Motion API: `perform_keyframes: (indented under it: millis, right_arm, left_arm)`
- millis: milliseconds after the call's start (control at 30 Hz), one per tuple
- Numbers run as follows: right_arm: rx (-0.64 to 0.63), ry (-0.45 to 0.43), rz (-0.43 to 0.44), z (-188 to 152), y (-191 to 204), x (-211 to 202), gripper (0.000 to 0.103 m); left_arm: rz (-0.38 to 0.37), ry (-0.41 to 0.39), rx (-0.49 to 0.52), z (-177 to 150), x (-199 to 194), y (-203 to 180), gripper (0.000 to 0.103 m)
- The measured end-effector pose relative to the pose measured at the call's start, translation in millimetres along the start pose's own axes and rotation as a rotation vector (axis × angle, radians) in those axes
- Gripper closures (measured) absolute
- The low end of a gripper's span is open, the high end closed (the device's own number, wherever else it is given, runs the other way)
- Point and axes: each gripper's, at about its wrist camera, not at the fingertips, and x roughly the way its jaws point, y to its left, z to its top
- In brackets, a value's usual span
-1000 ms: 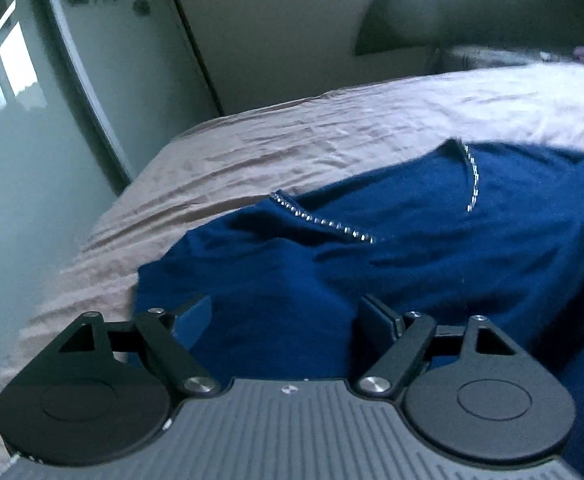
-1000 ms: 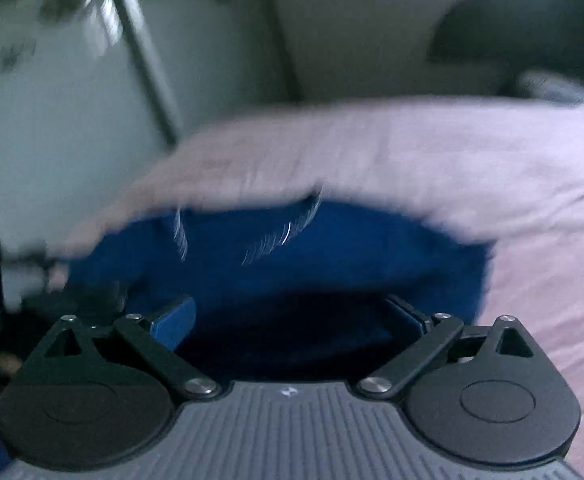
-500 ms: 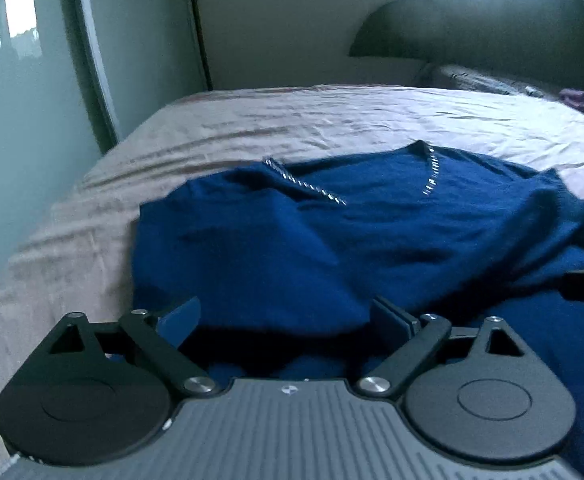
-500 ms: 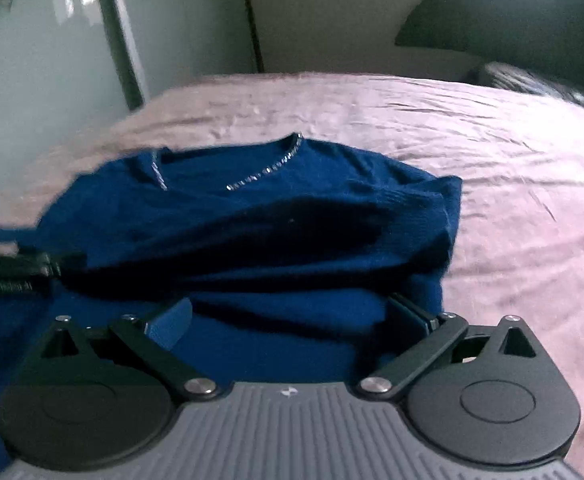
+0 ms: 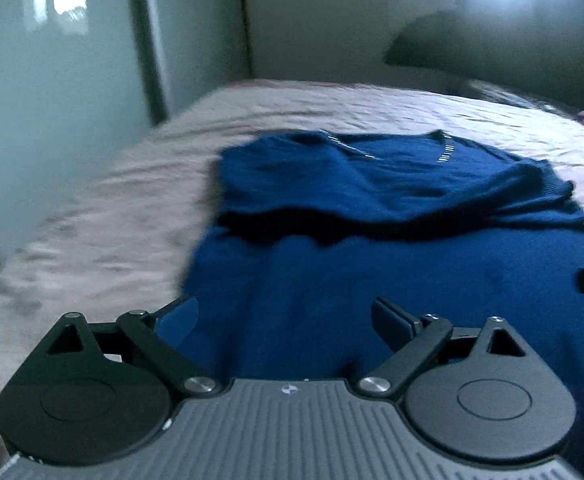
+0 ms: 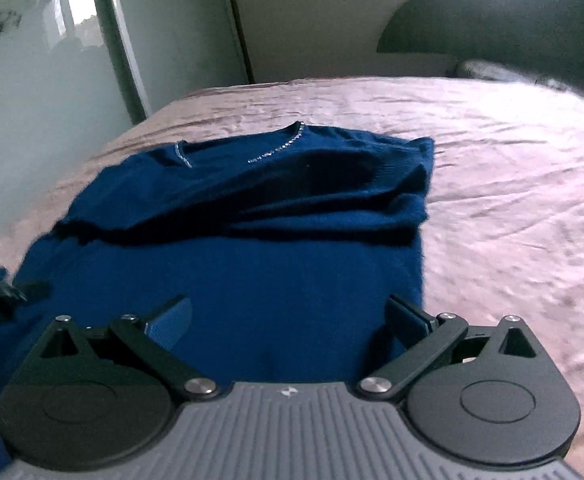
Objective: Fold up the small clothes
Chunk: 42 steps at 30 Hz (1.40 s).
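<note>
Both grippers hang low at the bottom of their frames, fingers spread wide and gripping nothing. The left gripper and the right gripper each frame the near hem of the blue sweater, which lies mid-frame on the bed, its upper part lying doubled over the body with the sparkly neckline on top.

The risk from here, I'd say: that folded layer looks loose and rumpled along its dark edge, so a pinch on the hem could drag the whole knit across the sheet and slide the fold askew. Grabbing one layer only would skew it too.

The sheet is pinkish and creased, soft underfoot for cloth. A glossy wardrobe fills the upper left, a dark headboard the upper right.
</note>
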Motion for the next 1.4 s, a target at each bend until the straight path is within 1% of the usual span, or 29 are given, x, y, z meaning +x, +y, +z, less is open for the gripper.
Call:
perform_keyframes:
  millis: [67, 133, 200, 233, 267, 333, 367, 400, 500, 567, 633, 700, 833, 900, 933, 1033, 1100, 1167, 1267, 1400]
  right_arm:
    - [-0.027, -0.006, -0.028, -6.9, 3.4, -10.3, 0.0]
    - [-0.024, 0.001, -0.026, -15.6, 4.8, -18.8, 0.0]
    - [0.013, 0.017, 0.014, -24.7, 6.8, -25.7, 0.0]
    - [0.025, 0.023, 0.042, -29.1, 8.6, -28.8, 0.0]
    - [0.029, 0.022, 0.071, -33.3, 11.6, -32.6, 0.0]
    - [0.031, 0.018, 0.115, -39.6, 16.4, -37.3, 0.0]
    - [0.023, 0.017, 0.121, -41.7, 18.6, -38.3, 0.0]
    - [0.008, 0.015, 0.105, -42.8, 20.8, -39.0, 0.0]
    - [0.006, 0.015, 0.07, -40.1, 18.3, -41.4, 0.0]
    - [0.053, 0.025, 0.075, -38.1, 9.5, -42.2, 0.0]
    - [0.088, 0.034, 0.101, -38.0, 3.3, -44.4, 0.0]
    - [0.078, 0.014, 0.102, -38.1, 1.2, -54.9, 0.0]
    - [0.03, -0.047, 0.087, -41.8, -3.6, -84.2, 0.0]
    - [0.003, -0.065, 0.08, -44.7, -5.0, -98.3, 0.0]
    - [-0.016, -0.047, 0.088, -45.8, -5.2, -102.6, 0.0]
    - [-0.073, 0.051, 0.143, -50.4, -5.8, -109.2, 0.0]
    - [-0.073, 0.088, 0.166, -55.9, -8.5, -114.7, 0.0]
    - [-0.044, 0.127, 0.173, -60.8, -15.6, -117.7, 0.0]
    - [-0.014, 0.16, 0.163, -66.9, -24.0, -119.4, 0.0]
    - [0.01, 0.195, 0.17, -74.5, -28.8, -119.5, 0.0]
  left_arm:
    - [0.063, -0.04, 0.023, -7.2, -10.8, 10.8, 0.008]
    - [0.135, -0.07, 0.047, -12.2, -17.3, 20.4, 0.007]
    - [0.213, -0.091, 0.083, -18.8, -19.2, 26.9, 0.007]
    - [0.239, -0.086, 0.104, -22.3, -18.0, 29.3, 0.007]
    - [0.239, -0.069, 0.116, -24.8, -16.7, 31.4, 0.008]
    - [0.181, -0.048, 0.099, -28.5, -17.3, 34.3, 0.009]
    - [0.154, -0.048, 0.084, -30.4, -18.7, 34.9, 0.009]
    - [0.128, -0.047, 0.076, -31.7, -19.8, 34.7, 0.008]
    - [0.113, -0.049, 0.09, -33.0, -23.9, 30.7, 0.008]
    - [0.102, -0.038, 0.083, -32.4, -25.1, 34.8, 0.008]
    - [0.053, -0.004, 0.074, -32.5, -27.8, 40.8, 0.008]
    - [0.019, 0.004, 0.076, -35.3, -37.5, 47.0, 0.008]
    - [-0.003, 0.006, 0.13, -45.4, -60.5, 52.3, 0.007]
    - [-0.039, 0.025, 0.143, -50.8, -68.7, 55.2, 0.006]
    - [-0.057, 0.04, 0.14, -53.2, -71.7, 56.7, 0.006]
    - [-0.138, 0.091, 0.117, -61.7, -79.0, 62.6, 0.006]
    - [-0.192, 0.122, 0.088, -67.0, -82.1, 67.2, 0.006]
    - [-0.232, 0.151, 0.057, -72.1, -82.5, 71.7, 0.006]
    - [-0.26, 0.192, 0.017, -79.3, -80.7, 75.3, 0.006]
    - [-0.259, 0.192, -0.009, -84.4, -79.8, 77.2, 0.005]
